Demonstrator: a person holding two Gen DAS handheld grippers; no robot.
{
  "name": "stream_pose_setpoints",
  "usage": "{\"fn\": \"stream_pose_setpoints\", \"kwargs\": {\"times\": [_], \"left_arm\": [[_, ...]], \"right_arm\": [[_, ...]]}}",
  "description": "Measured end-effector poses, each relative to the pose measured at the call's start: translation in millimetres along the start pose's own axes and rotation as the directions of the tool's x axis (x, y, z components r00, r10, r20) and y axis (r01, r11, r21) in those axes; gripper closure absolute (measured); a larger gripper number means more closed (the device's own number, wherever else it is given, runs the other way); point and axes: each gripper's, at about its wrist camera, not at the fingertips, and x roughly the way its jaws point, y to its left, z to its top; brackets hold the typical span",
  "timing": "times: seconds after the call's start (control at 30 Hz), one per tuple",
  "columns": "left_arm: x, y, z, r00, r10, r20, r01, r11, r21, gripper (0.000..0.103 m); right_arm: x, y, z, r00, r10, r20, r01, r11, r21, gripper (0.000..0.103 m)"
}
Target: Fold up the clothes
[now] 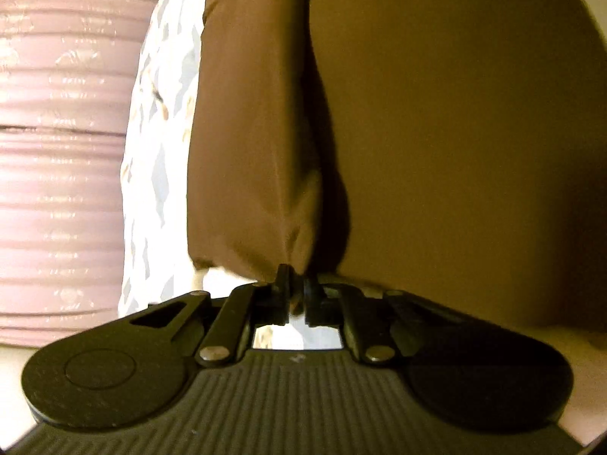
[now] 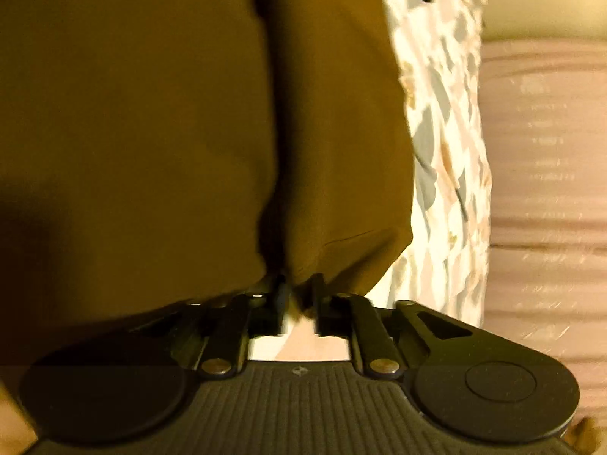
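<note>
A brown garment (image 1: 417,132) fills most of the left wrist view, hanging close in front of the camera with a long vertical fold down its middle. My left gripper (image 1: 296,284) is shut on the garment's edge, the cloth bunched between its fingers. The same brown garment (image 2: 151,113) covers the left and centre of the right wrist view. My right gripper (image 2: 299,290) is shut on another part of its edge, with fabric puckered at the fingers.
A patterned white-and-grey cloth (image 1: 163,132) lies behind the garment, also visible as patterned cloth (image 2: 444,132) on the right. A pink ribbed surface (image 1: 60,151) stands at the far left; the same pink ribbed surface (image 2: 546,189) is at the far right.
</note>
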Motion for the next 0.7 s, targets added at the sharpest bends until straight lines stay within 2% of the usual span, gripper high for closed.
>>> {"fn": "stream_pose_setpoints", "kwargs": {"times": [0.07, 0.1, 0.13, 0.17, 0.3, 0.33, 0.37, 0.4, 0.43, 0.53, 0.7], "left_arm": [[-18.8, 3.3, 2.1, 1.0, 0.012, -0.005, -0.012, 1.0, -0.02, 0.085], [-28.0, 4.5, 5.3, 1.0, 0.021, 0.007, -0.02, 0.999, -0.027, 0.072], [-35.0, 5.0, 9.6, 0.999, 0.03, 0.02, -0.03, 0.999, -0.032, 0.064], [-39.0, 4.6, 14.9, 0.999, 0.036, 0.033, -0.035, 0.999, -0.031, 0.056], [-22.4, -6.1, 36.6, 0.998, 0.029, 0.064, -0.031, 0.999, 0.026, 0.058], [-15.6, -8.8, 39.2, 0.997, 0.032, 0.064, -0.034, 0.998, 0.044, 0.059], [-8.0, -10.3, 40.5, 0.998, 0.032, 0.061, -0.036, 0.998, 0.059, 0.066], [-0.8, -9.6, 40.0, 0.998, 0.03, 0.05, -0.034, 0.997, 0.069, 0.085], [4.6, -7.1, 38.2, 0.999, 0.032, 0.038, -0.035, 0.997, 0.075, 0.093], [-2.3, 5.9, 34.4, 0.999, 0.036, 0.04, -0.039, 0.995, 0.089, 0.094], [-50.2, 18.5, 29.6, 0.997, 0.069, 0.045, -0.072, 0.995, 0.068, 0.096]], "right_arm": [[-7.8, -1.7, -1.4, 1.0, -0.021, 0.019, 0.021, 0.999, 0.028, 0.053], [-11.6, -4.7, -1.7, 0.999, -0.028, 0.03, 0.026, 0.998, 0.06, 0.047], [-13.6, -6.4, -1.6, 0.998, -0.041, 0.043, 0.038, 0.996, 0.076, 0.039], [-14.2, -7.0, -1.3, 0.997, -0.059, 0.057, 0.054, 0.995, 0.08, 0.037], [3.9, -2.4, 1.1, 0.993, -0.087, 0.076, 0.086, 0.996, 0.023, 0.04], [9.6, -1.2, 0.2, 0.992, -0.099, 0.084, 0.099, 0.995, 0.004, 0.043], [14.9, -2.0, -1.3, 0.992, -0.093, 0.088, 0.094, 0.996, -0.004, 0.057], [20.0, -4.1, -3.2, 0.993, -0.077, 0.089, 0.077, 0.997, -0.004, 0.071], [23.9, -7.1, -4.6, 0.994, -0.069, 0.083, 0.069, 0.998, 0.0, 0.099], [19.1, -22.9, -11.8, 0.992, -0.077, 0.1, 0.074, 0.997, 0.034, 0.099], [-22.6, -49.3, -25.8, 0.984, -0.101, 0.147, 0.086, 0.991, 0.104, 0.099]]}}
